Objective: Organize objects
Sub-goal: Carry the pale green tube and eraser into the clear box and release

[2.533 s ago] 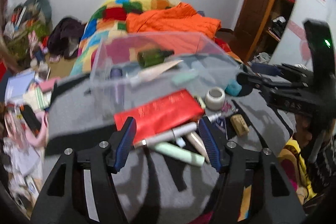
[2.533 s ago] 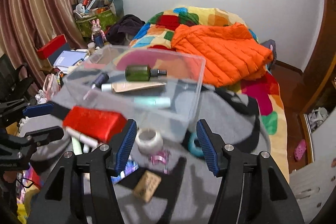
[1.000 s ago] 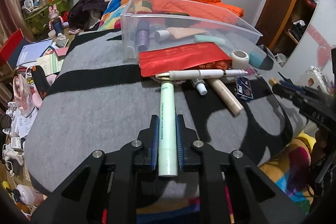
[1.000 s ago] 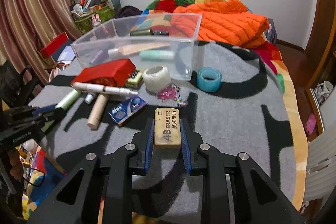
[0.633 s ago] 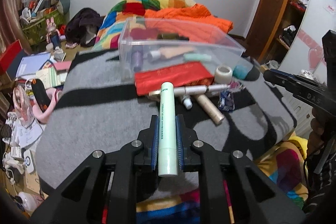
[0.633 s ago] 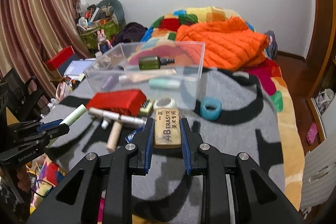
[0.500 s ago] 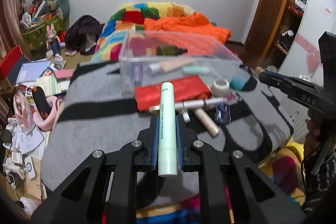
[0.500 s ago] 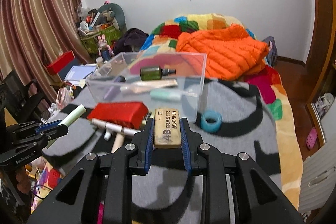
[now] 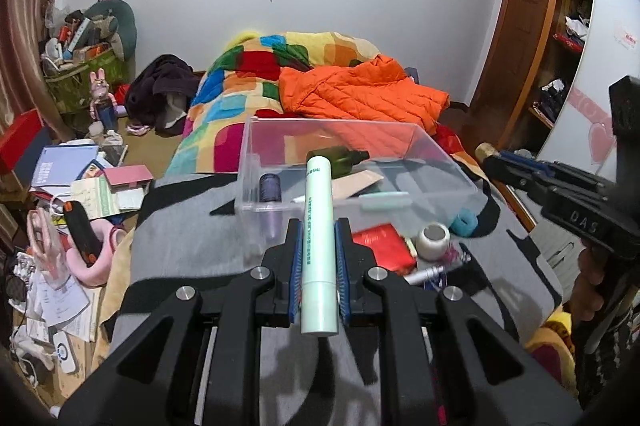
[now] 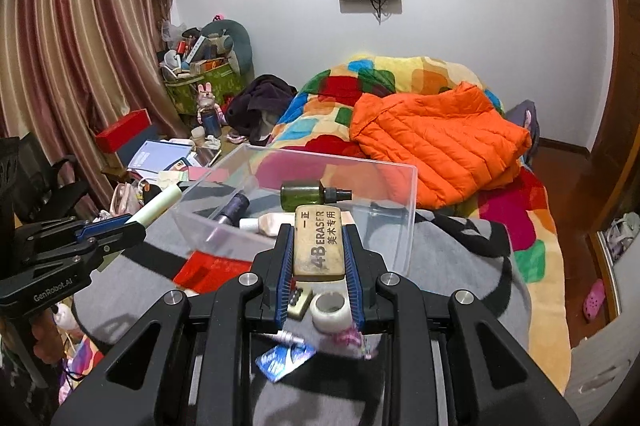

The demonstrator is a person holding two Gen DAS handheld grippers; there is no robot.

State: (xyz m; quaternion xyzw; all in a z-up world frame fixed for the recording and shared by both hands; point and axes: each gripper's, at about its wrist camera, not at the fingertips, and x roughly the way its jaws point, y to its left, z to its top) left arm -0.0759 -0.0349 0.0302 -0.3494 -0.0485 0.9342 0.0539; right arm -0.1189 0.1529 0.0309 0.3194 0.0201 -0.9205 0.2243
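Note:
My left gripper [image 9: 317, 246] is shut on a pale green tube [image 9: 318, 226], held above the grey blanket in front of the clear plastic box [image 9: 440, 154]. My right gripper [image 10: 318, 246] is shut on a tan 4B eraser [image 10: 319, 242], raised just before the same box [image 10: 400, 218]. The box holds a green bottle [image 10: 304, 195], a purple bottle [image 9: 269, 186], a beige tube and a mint tube. The left gripper with its tube [image 10: 158, 208] shows at left in the right wrist view.
On the blanket lie a red packet [image 9: 382, 246], a white tape roll [image 9: 433, 240], a blue tape roll [image 9: 464, 220], a pen and a blue packet [image 10: 284, 356]. A bed with an orange jacket [image 10: 436, 142] is behind. Clutter covers the floor at left.
Both grippers closed on the tube and the eraser, lifted them off the blanket and moved closer to the box.

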